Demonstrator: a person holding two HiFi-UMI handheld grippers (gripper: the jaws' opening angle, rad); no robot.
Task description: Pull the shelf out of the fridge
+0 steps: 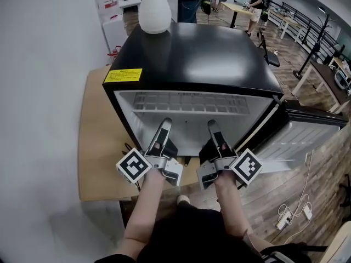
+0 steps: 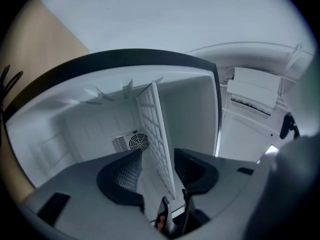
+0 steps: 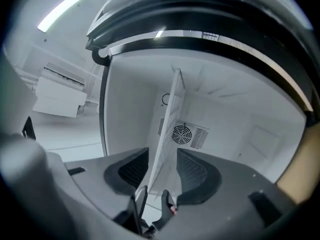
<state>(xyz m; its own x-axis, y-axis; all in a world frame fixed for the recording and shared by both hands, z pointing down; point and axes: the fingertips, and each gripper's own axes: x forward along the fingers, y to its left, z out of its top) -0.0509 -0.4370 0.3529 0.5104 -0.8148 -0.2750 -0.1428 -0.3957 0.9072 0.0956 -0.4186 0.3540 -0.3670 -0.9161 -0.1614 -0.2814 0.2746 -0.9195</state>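
A black mini fridge [image 1: 208, 59] stands open in front of me, its white inside showing. The white grid shelf [image 1: 192, 102] sits high in the cavity. My left gripper [image 1: 164, 126] and right gripper [image 1: 213, 126] reach side by side into the opening. In the left gripper view the shelf [image 2: 159, 139] runs edge-on between the jaws of the left gripper [image 2: 156, 166], which stand apart with a gap on each side. The right gripper view shows the same: the shelf edge [image 3: 167, 129] lies between the spread jaws of the right gripper [image 3: 162, 166], untouched by the pads.
The fridge door [image 1: 307, 130] hangs open to the right. A white vase [image 1: 154, 7] stands on the fridge top. The fridge rests on a wooden platform [image 1: 98, 147] against the left wall. A round fan grille [image 2: 138, 142] sits on the back wall inside. A power strip [image 1: 285, 218] lies on the floor.
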